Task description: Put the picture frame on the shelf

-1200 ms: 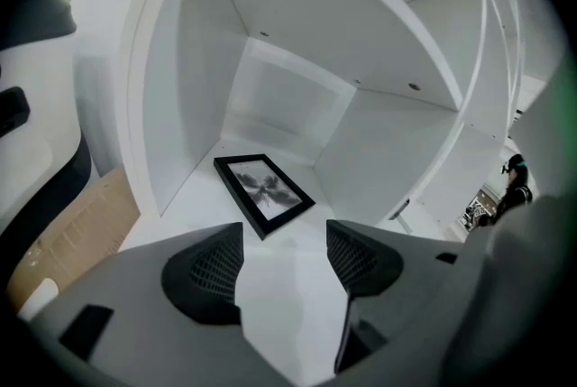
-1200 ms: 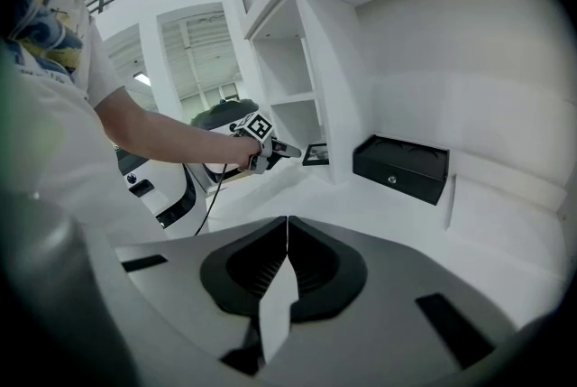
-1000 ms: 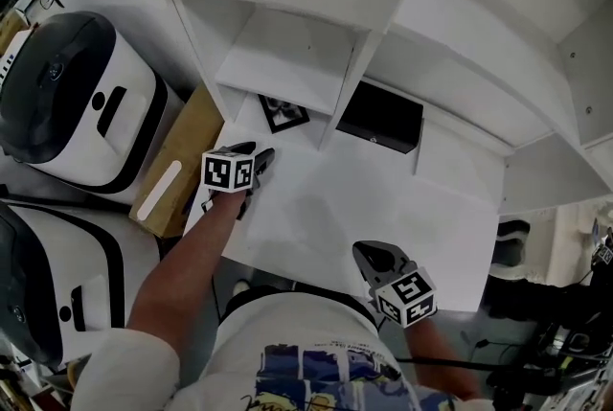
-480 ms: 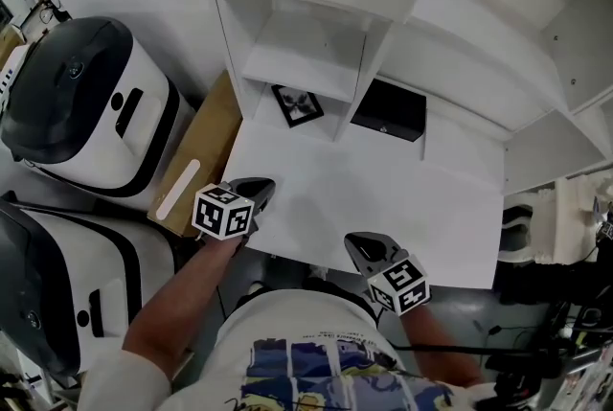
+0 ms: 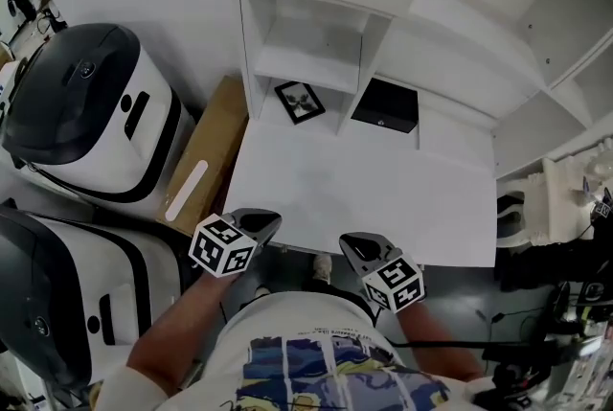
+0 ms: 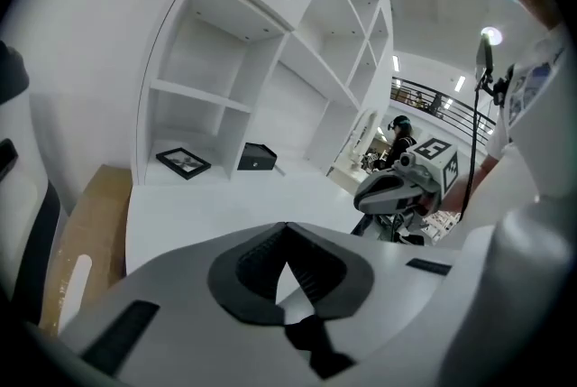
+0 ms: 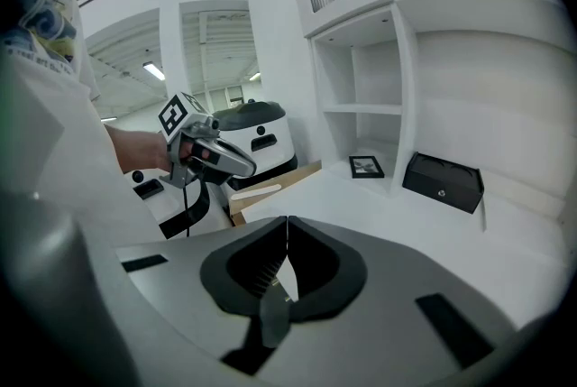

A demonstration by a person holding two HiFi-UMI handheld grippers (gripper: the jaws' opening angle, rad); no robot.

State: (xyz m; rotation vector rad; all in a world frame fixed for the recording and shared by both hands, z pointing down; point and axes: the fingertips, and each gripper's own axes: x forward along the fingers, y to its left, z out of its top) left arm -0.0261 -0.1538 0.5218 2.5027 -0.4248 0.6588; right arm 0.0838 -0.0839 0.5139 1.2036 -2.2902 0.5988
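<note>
picture frame [image 5: 299, 102]: lay in the far-left bottom shelf compartment [image 5: 271, 79] (black box [image 5: 384, 105] in the next one right) | left gripper [image 5: 261, 221]: jaws pressed together, empty | right gripper [image 5: 352, 244]: jaws closed, empty

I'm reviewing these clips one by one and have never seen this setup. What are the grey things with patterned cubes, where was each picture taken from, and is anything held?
No robot here: a person holds a two-jaw gripper in each hand. The head view looks down from the person's head; the left gripper and right gripper show at the near edge of the white desk. The other two views ride on the grippers, looking along their jaws. Both are shut with nothing between the jaws. The picture frame sits in the bottom left compartment of the shelf unit; a black box sits past the divider.
</note>
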